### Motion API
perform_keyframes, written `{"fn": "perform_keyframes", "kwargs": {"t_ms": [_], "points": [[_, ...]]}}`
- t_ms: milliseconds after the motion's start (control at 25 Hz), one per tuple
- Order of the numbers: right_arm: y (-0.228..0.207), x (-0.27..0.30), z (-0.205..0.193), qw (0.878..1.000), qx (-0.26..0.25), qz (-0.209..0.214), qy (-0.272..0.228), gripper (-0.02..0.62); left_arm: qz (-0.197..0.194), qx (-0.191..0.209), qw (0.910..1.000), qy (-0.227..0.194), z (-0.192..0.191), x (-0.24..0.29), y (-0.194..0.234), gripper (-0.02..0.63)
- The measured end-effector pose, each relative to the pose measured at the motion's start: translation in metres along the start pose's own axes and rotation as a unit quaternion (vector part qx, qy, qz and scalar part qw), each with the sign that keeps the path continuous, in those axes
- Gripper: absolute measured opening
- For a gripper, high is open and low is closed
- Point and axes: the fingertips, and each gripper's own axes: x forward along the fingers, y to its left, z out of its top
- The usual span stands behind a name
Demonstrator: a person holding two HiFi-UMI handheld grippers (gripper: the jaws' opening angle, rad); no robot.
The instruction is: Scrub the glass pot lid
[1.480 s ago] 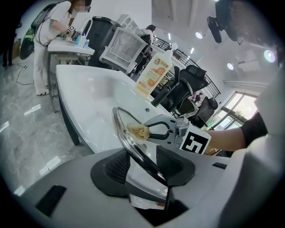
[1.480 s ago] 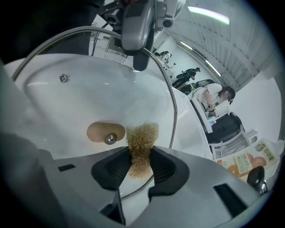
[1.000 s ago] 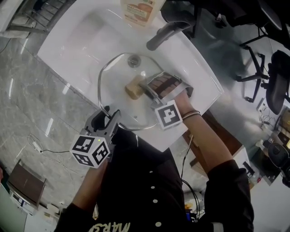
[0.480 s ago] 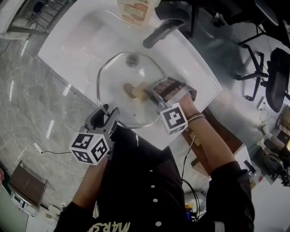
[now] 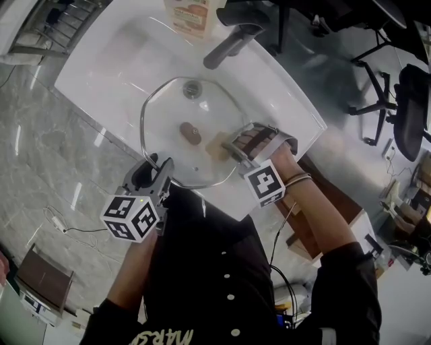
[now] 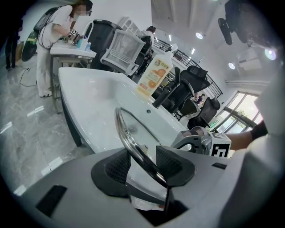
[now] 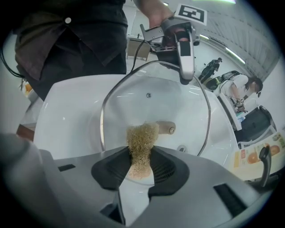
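Note:
The glass pot lid (image 5: 176, 114) with a steel rim lies tilted over the white sink (image 5: 101, 64), its brown knob (image 5: 190, 133) uncovered at the middle. My left gripper (image 5: 153, 170) is shut on the lid's near rim (image 6: 133, 142), which runs between its pads. My right gripper (image 5: 229, 145) is shut on a tan fibrous scrubber (image 7: 141, 147), pressed against the glass to the right of the knob (image 7: 165, 128). In the right gripper view the left gripper (image 7: 183, 58) shows at the lid's far rim. The right gripper (image 6: 200, 141) also shows in the left gripper view.
A dark faucet (image 5: 229, 42) reaches over the sink's far side, beside an orange-labelled soap bottle (image 5: 190, 15). Grey marble floor lies to the left. Office chairs (image 5: 397, 114) stand at the right. A person stands at another table in the background (image 6: 53, 40).
My right gripper has slid the scrubber from the lid's middle toward its right near edge, uncovering the knob. The left gripper keeps its hold on the rim.

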Motion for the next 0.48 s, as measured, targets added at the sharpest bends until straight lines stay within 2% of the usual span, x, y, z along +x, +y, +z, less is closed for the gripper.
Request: {"fn": "perform_keyframes", "kwargs": {"t_ms": [320, 480], "points": [[0.023, -0.013, 0.000, 0.997, -0.020, 0.075, 0.002, 0.140, 0.002, -0.011, 0.9999, 0.006, -0.001, 0.000, 0.000, 0.193], [0.028, -0.017, 0.000, 0.995, -0.029, 0.096, 0.006, 0.140, 0.000, -0.013, 0.9999, 0.006, -0.001, 0.000, 0.000, 0.193]]}}
